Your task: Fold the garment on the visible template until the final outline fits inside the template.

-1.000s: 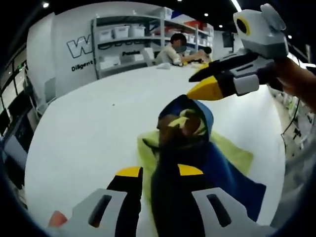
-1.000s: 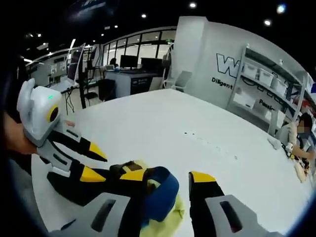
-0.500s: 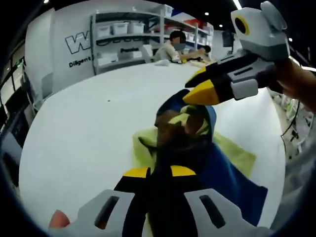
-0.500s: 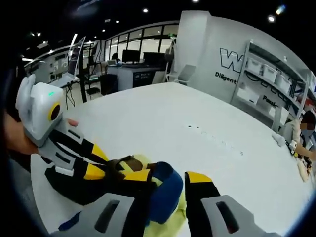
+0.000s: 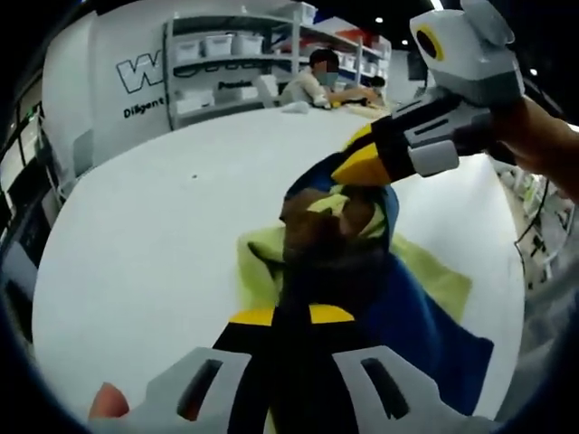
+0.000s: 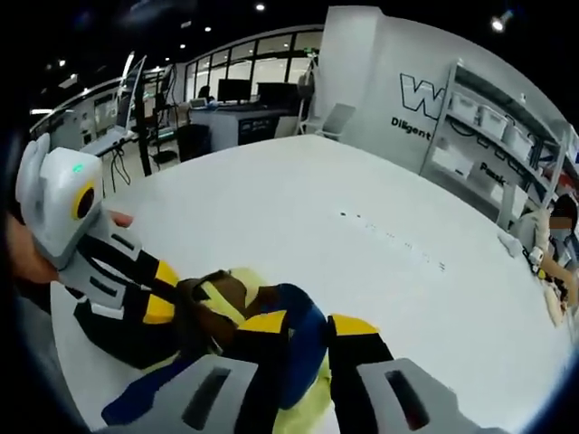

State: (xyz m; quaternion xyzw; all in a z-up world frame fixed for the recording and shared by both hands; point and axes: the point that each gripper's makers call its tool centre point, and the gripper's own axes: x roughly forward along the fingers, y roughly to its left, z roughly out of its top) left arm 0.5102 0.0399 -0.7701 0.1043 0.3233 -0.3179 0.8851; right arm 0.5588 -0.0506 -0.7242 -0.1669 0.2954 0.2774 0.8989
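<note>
— Both grippers on the garment — dark, blue and brown cloth bunched over the yellow-green template on the white table.
— Jaw state?
— I read the left gripper as clamped on dark fabric, tips nearly together. The right gripper is narrow, with the blue fold pinched between its jaws.
— Other side?
— In the left gripper view the right one grips the top of the bunch.

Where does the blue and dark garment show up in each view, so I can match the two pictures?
Left gripper view: the garment rises from bottom centre to the middle, between that view's jaws.
Right gripper view: it lies at lower left to centre.
Shared landmark: the shelving rack with bins, upper left there, right edge here.
</note>
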